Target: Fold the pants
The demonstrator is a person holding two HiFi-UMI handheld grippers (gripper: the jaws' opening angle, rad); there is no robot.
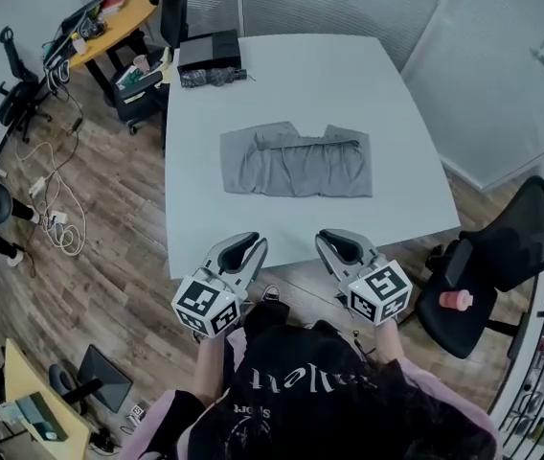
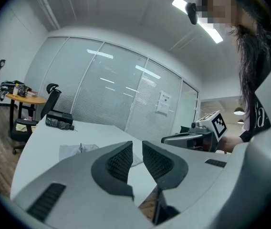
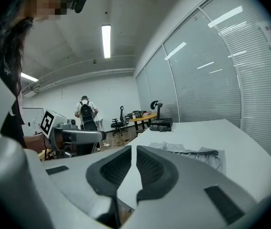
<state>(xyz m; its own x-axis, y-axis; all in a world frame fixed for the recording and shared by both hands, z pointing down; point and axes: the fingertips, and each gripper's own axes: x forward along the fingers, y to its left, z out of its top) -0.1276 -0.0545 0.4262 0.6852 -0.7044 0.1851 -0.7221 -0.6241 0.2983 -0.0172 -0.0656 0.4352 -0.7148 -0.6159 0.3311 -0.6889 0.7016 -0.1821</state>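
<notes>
Head view has the grey pants (image 1: 296, 161) lying flat mid-table (image 1: 349, 75), well apart from both empty grippers at its near edge, left gripper (image 1: 243, 245) open a slit, right gripper (image 1: 337, 244) all but closed; a further fold likely needs jaws widened first, then matching corners pinched evenly.

Broad bare strip of white square tabletop (image 1: 291, 75) along the near edge, open to the left tongs (image 1: 243, 247) and right tongs (image 1: 337, 244) hovering just off it. Bare margins also down the left and right edges and across most of the far half. In the way at the middle: flat grey fabric pants (image 1: 296, 161). At the far left corner: a flat black box (image 1: 209, 51) with a dark crumpled bundle (image 1: 210, 77) just in front. Off the near right corner, a black mesh office chair (image 1: 511, 257), narrowing that side. Beyond the far left corner, another black office chair (image 1: 171, 8). Behind the far edge, a ribbed glass partition (image 1: 349, 3).
</notes>
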